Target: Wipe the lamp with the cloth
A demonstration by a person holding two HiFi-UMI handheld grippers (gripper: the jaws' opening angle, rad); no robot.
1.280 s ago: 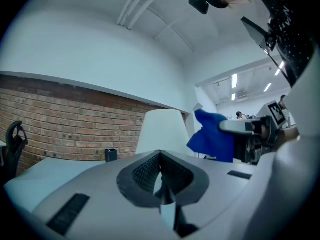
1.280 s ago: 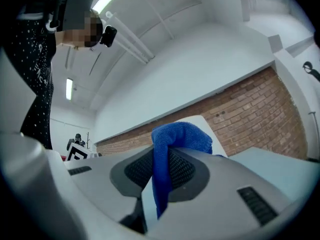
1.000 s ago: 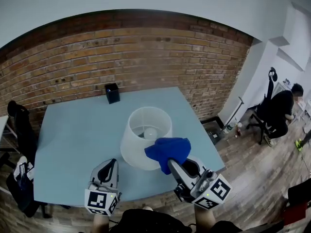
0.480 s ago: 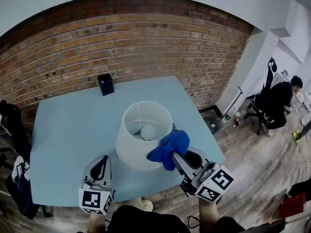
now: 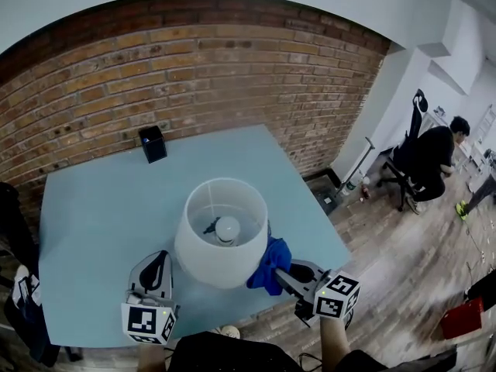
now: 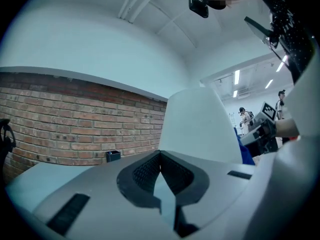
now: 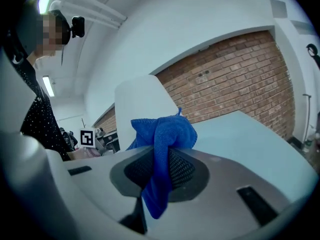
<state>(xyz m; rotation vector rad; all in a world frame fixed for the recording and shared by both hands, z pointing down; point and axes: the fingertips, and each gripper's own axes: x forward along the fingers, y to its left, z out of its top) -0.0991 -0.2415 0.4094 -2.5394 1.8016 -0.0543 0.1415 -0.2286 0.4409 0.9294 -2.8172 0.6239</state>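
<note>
Fingers of the right gripper (image 7: pixel 161 156) are clamped tight on the blue cloth (image 7: pixel 162 129). The cloth bunches out past their tips and presses against the lower right side of the white lamp (image 5: pixel 221 235), which stands on the counter (image 5: pixel 93 208) towards its near edge. At the shade's left, the left gripper (image 6: pixel 161 166) has its fingers closed together on nothing. A good wipe likely needs light, even pressure following the shade's curve. The lamp looks light enough to slide or tip, so the empty gripper could brace it.
</note>
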